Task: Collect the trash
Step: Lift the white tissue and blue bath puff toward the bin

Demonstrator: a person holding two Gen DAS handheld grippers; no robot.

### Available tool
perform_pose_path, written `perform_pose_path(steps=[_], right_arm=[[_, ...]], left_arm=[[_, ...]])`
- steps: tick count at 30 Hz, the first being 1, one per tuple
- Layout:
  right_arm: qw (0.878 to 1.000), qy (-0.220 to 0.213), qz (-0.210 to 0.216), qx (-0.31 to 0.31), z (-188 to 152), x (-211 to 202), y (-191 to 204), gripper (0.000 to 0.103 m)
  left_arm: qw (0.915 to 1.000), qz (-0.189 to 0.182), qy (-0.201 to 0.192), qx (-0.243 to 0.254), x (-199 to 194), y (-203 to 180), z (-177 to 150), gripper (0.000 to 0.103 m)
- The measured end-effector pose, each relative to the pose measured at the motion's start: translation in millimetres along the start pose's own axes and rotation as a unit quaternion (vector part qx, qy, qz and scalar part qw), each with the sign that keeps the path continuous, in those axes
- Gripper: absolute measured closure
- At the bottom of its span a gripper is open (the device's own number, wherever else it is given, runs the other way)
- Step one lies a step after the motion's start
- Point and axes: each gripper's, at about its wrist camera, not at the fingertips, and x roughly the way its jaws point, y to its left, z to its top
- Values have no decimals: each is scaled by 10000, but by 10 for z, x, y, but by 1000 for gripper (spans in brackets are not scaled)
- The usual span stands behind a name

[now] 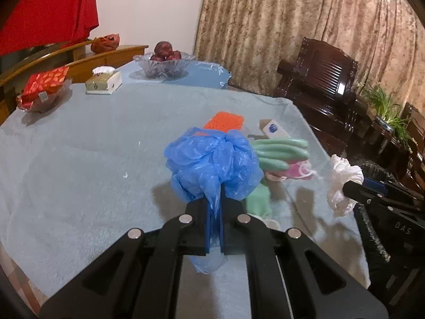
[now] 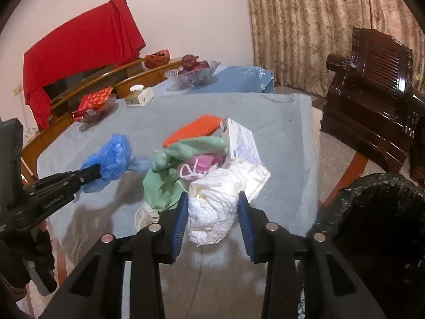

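My left gripper (image 1: 214, 202) is shut on a crumpled blue plastic bag (image 1: 212, 159) and holds it above the table; it also shows in the right wrist view (image 2: 114, 156). My right gripper (image 2: 212, 199) is shut on a wad of white crumpled paper (image 2: 212, 207), seen in the left wrist view (image 1: 342, 183) at the table's right edge. On the table lie green rubber gloves (image 2: 186, 148), a pink mask (image 2: 204, 163), an orange pad (image 2: 194, 130) and a white carton (image 2: 241, 141).
A black trash bag (image 2: 377, 228) gapes at lower right beside the table. A glass fruit bowl (image 1: 164, 65), a tissue box (image 1: 103, 82) and a dish with red packets (image 1: 42, 90) stand at the far side. Dark wooden chairs (image 1: 318, 79) stand to the right.
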Motion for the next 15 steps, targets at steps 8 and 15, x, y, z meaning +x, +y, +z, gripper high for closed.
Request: perform_pose_path(steps=[8,15], right_arm=[[9994,-335,-74,68,84,-321,-86,66],[9982,-547,-211,150,91,-598,-217,66]], left_arm=[[9993,-251,-196,211,-223,-291,84,99],[9974,-550,-275,373,-307,-596,156,99]])
